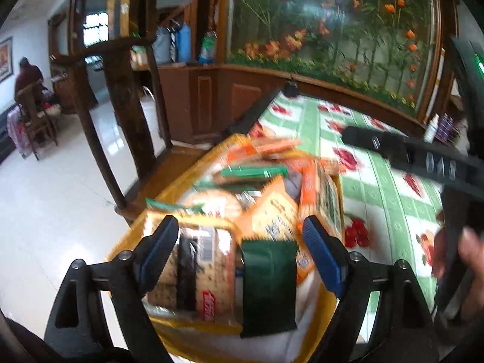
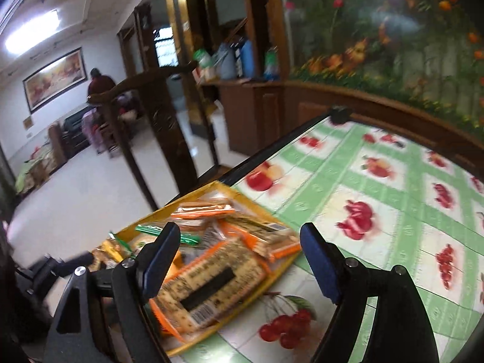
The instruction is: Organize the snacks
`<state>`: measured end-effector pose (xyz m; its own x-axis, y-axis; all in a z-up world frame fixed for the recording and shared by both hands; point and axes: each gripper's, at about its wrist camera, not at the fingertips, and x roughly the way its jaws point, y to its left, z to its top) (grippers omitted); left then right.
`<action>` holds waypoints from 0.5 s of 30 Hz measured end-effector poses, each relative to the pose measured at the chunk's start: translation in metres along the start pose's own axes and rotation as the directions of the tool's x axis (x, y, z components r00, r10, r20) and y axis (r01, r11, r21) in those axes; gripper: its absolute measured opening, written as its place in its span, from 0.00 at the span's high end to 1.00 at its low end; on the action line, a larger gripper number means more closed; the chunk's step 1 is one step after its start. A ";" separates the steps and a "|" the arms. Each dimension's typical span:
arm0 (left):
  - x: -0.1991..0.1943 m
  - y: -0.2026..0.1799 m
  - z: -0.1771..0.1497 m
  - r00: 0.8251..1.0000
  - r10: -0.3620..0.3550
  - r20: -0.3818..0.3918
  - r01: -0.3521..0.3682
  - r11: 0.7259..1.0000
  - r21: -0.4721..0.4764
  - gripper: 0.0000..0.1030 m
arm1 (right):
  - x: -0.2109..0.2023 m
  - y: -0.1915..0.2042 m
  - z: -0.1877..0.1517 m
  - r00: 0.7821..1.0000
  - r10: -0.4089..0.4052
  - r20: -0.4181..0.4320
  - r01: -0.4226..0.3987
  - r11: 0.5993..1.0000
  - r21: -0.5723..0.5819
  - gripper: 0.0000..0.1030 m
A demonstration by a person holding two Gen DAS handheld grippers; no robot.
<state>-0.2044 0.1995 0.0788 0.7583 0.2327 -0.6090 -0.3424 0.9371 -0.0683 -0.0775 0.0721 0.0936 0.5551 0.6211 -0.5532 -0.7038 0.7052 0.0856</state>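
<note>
Here the left gripper and right gripper stood wide and empty above the shallow yellow tray of wrapped snack packets, gathered at the table's corner for sorting

1. One yellow rectangular snack tray.
2. One dark green flat foil packet.
3. Two black grippers with blue pads: left gripper, right gripper.
4. Snack packets blurred; exact count unclear.
</note>
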 end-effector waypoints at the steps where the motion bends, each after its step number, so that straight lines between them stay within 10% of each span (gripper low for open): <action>1: -0.001 0.000 0.002 1.000 0.009 0.022 -0.009 1.000 -0.005 0.15 | -0.003 0.000 -0.004 1.000 -0.012 0.028 0.012 1.000 0.006 0.21; 15: 0.000 0.006 0.018 0.978 0.139 0.155 -0.135 0.990 -0.037 0.08 | -0.020 -0.006 -0.034 0.992 -0.069 0.102 0.064 0.996 0.058 0.19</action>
<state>-0.1964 0.2096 0.0928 0.7801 0.3979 -0.4828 -0.4618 0.8869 -0.0152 -0.0990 0.0436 0.0758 0.6449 0.6022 -0.4705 -0.6402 0.7620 0.0978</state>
